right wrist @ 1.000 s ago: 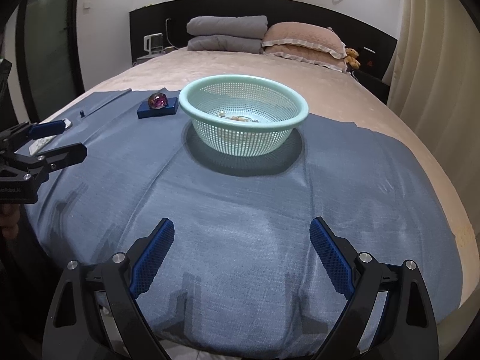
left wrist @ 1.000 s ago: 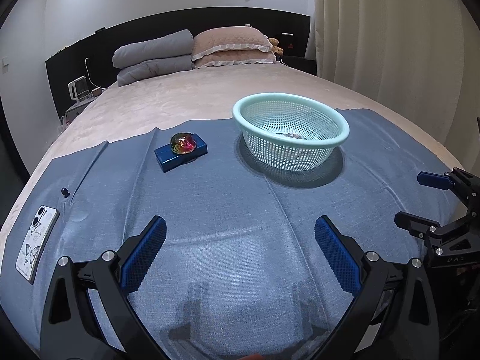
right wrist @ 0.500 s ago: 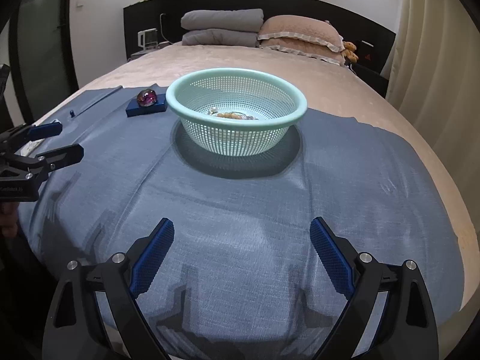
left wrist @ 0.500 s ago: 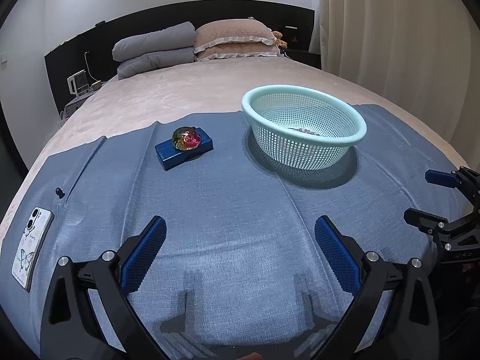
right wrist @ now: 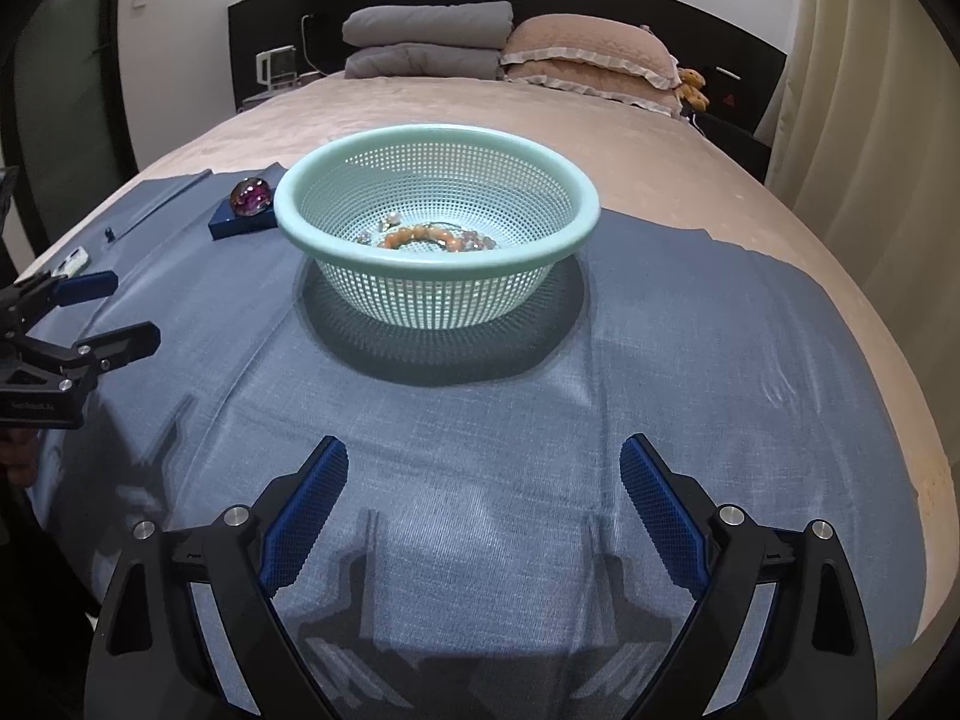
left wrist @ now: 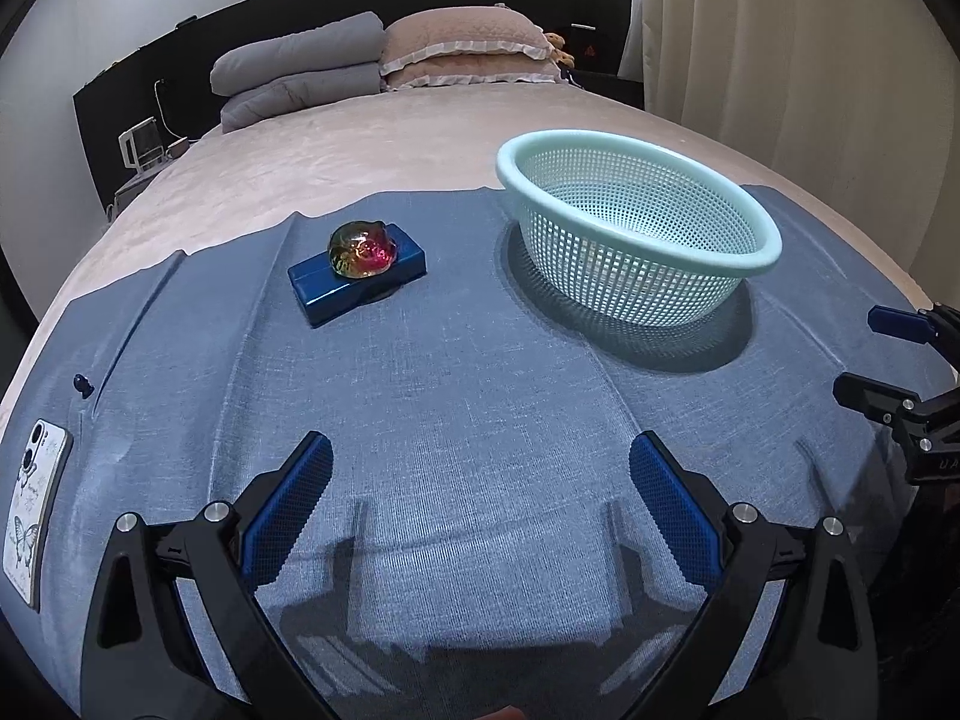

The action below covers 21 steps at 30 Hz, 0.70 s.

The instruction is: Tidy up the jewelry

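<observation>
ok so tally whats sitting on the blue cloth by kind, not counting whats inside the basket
mesh basket: 1
blue box: 1
iridescent glass dome (on the box): 1
phone: 1
small dark blue knob: 1
total: 5

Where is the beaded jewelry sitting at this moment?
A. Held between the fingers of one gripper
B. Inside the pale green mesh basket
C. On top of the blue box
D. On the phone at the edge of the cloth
B. The right wrist view shows the orange bead bracelet lying on the bottom of the mesh basket; both the left gripper and the right gripper are open and hold nothing.
</observation>
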### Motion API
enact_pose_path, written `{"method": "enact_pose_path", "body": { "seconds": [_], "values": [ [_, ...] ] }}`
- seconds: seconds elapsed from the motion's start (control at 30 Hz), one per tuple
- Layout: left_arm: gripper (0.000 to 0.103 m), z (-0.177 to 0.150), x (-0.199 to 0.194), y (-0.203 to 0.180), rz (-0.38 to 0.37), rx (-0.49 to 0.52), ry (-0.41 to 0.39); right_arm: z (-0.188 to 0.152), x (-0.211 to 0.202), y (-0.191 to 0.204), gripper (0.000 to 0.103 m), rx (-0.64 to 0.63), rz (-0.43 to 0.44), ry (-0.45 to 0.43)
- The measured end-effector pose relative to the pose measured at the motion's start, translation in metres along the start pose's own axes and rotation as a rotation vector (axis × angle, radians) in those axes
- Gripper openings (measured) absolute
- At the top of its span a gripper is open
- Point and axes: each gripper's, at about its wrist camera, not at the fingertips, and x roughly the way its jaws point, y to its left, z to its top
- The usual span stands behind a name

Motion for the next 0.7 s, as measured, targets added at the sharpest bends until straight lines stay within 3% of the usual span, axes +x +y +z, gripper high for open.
{"method": "enact_pose_path", "body": {
  "seconds": [0.7],
  "values": [
    [0.097,0.004,0.020,-0.001,0.016,0.015,0.023,0.004,0.023,-0.004,0.088,0.017,0.009,0.037]
  ]
}}
